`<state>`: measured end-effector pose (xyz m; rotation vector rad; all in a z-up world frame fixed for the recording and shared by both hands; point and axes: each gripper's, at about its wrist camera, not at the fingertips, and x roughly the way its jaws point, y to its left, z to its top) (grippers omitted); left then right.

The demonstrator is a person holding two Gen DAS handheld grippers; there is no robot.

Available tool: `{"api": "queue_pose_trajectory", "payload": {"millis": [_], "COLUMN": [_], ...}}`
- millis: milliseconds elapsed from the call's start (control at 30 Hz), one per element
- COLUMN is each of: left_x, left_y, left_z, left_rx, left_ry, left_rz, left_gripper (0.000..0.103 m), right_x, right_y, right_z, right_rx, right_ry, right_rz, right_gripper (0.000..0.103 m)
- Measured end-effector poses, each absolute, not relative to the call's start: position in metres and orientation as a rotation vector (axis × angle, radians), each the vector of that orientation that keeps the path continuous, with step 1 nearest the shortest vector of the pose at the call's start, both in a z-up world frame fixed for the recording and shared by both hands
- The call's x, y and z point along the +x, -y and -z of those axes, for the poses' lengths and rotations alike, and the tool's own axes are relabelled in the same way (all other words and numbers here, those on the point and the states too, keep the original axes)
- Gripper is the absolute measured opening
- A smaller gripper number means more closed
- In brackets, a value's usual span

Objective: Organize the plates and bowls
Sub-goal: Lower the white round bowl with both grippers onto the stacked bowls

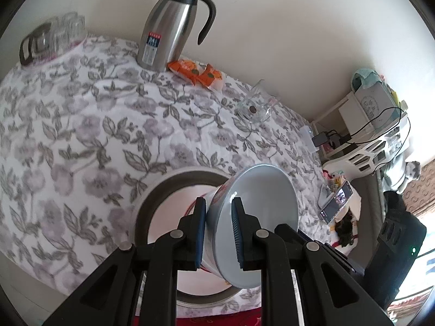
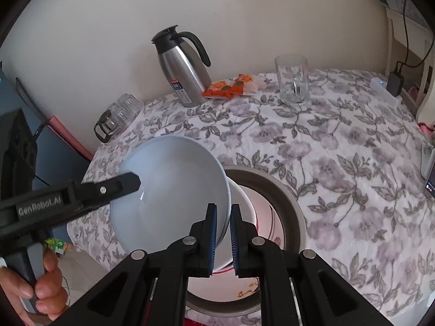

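Floral-clothed worktop (image 1: 81, 125) below — both hand-held grippers, left (image 1: 217, 233) and right (image 2: 223, 240), clamp the tilted pale-blue ceramic bowl (image 2: 174, 187); best lowered level onto the grey-rimmed plate (image 2: 293, 206).

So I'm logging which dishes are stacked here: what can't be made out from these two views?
- Left wrist view: bowl and left gripper cover the plate's centre.
- Right wrist view: right gripper's fingers hide the plate's red pattern.
- Both views: glasses at the table's far edge are blurred, uncountable.

We saw a glossy glazed bowl (image 2: 174, 190), a brushed-metal jug (image 2: 185, 73) beyond the claw, and matt floral cloth (image 2: 339, 149).
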<state>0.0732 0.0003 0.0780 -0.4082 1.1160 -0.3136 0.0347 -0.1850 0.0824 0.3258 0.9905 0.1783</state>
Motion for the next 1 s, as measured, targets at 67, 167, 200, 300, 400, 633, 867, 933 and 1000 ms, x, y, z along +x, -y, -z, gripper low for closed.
{"api": "queue_pose_trajectory", "payload": {"millis": [67, 167, 200, 300, 400, 633, 867, 933, 1000], "left_x": [0.071, 0.071, 0.07, 0.069, 0.069, 0.071, 0.073, 0.073, 0.073], "left_y": [0.0, 0.001, 0.001, 0.001, 0.0, -0.003, -0.002, -0.002, -0.002], "left_z": [-0.071, -0.06, -0.058, -0.052, -0.048, -0.04, -0.036, -0.036, -0.036], "left_rx": [-0.423, -0.445, -0.453, -0.464, -0.47, -0.49, -0.492, -0.494, -0.493], "left_ry": [-1.123, -1.135, -1.136, -1.139, -1.141, -1.161, -1.16, -1.16, -1.16], "left_rz": [0.316, 0.316, 0.319, 0.323, 0.318, 0.32, 0.316, 0.317, 0.317], "left_gripper": [0.019, 0.019, 0.019, 0.019, 0.019, 0.019, 0.019, 0.019, 0.019], "right_x": [0.036, 0.037, 0.037, 0.039, 0.04, 0.044, 0.045, 0.045, 0.045], "right_y": [0.186, 0.186, 0.186, 0.187, 0.185, 0.183, 0.182, 0.182, 0.182], "right_z": [-0.079, -0.076, -0.075, -0.073, -0.069, -0.063, -0.062, -0.062, -0.062], "right_rx": [0.318, 0.311, 0.309, 0.302, 0.294, 0.283, 0.284, 0.286, 0.286], "right_ry": [-1.004, -1.013, -1.014, -1.021, -1.034, -1.048, -1.05, -1.05, -1.049], "right_rz": [-0.163, -0.15, -0.147, -0.142, -0.139, -0.131, -0.133, -0.133, -0.132], "right_gripper": [0.011, 0.012, 0.012, 0.012, 0.012, 0.012, 0.012, 0.012, 0.012]}}
